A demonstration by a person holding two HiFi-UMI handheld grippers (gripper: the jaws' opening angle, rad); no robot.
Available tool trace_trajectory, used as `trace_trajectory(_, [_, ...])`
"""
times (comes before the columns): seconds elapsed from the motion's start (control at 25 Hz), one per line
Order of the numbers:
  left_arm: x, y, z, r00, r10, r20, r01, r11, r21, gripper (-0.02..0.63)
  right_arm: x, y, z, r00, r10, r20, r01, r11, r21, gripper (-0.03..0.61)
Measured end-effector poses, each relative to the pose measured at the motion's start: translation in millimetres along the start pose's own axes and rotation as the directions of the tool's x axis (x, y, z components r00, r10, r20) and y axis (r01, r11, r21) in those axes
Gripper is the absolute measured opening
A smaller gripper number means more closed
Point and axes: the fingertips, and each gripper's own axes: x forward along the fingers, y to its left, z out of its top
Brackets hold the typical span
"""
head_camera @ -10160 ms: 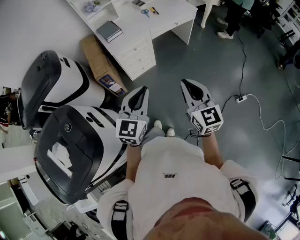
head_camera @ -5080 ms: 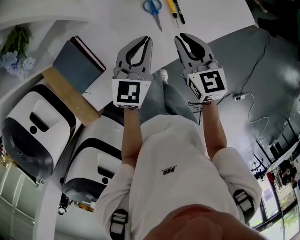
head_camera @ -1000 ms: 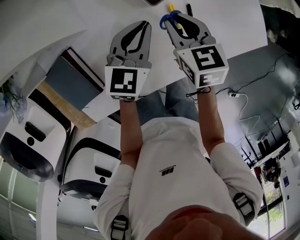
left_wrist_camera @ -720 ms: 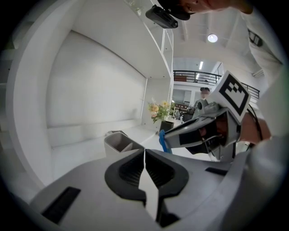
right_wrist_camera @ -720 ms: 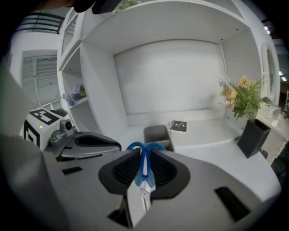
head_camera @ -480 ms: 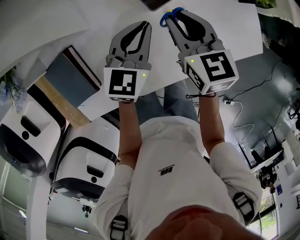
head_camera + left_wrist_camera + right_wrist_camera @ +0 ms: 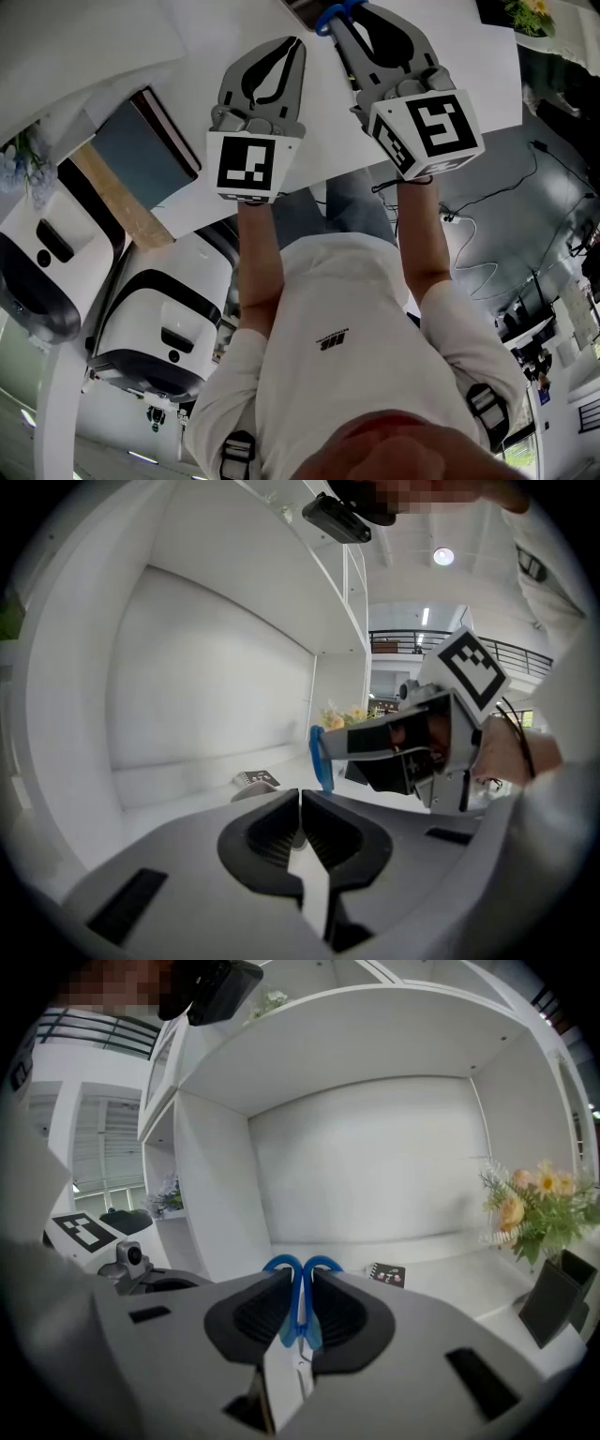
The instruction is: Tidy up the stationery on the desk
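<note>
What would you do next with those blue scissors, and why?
Probably carry them forward, keeping the grip closed, toward the back of the desk. The right gripper is shut on the scissors near their blue handles and holds them above the white desk, so only setting them down remains. The left gripper is shut and empty.

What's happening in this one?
A person is tidying a white desk with a handheld gripper in each hand. The right gripper is clamped on the blue-handled scissors, holding them above the desk in front of the white shelving. The left gripper is shut and empty beside it.
</note>
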Motion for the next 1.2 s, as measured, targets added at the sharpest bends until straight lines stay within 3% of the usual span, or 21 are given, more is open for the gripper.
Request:
trace_trajectory(0.28, [0.3, 6.4, 9.5, 1.0, 0.022, 0.015, -0.022, 1.0, 0.011, 0.0, 16.7, -2.2, 21.4, 0.999, 0.014, 0.052, -0.013, 1.0, -0.016, 0.057])
trace_trajectory(0.8, [2.7, 10.1, 4.0, 0.999, 0.034, 0.005, -0.034, 0.999, -0.012, 0.0, 43.6, -8.2, 18.4, 0.997, 0.01, 0.075, -0.008, 1.0, -0.025, 0.057])
trace_trajectory(1.2, [2.9, 6.3, -6.5, 1.0, 0.023, -0.011, -0.023, 0.999, -0.023, 0.0, 57.6, -8.6, -14.5, 1.0, -0.01, -0.013, 0.01, 1.0, -0.023, 0.061])
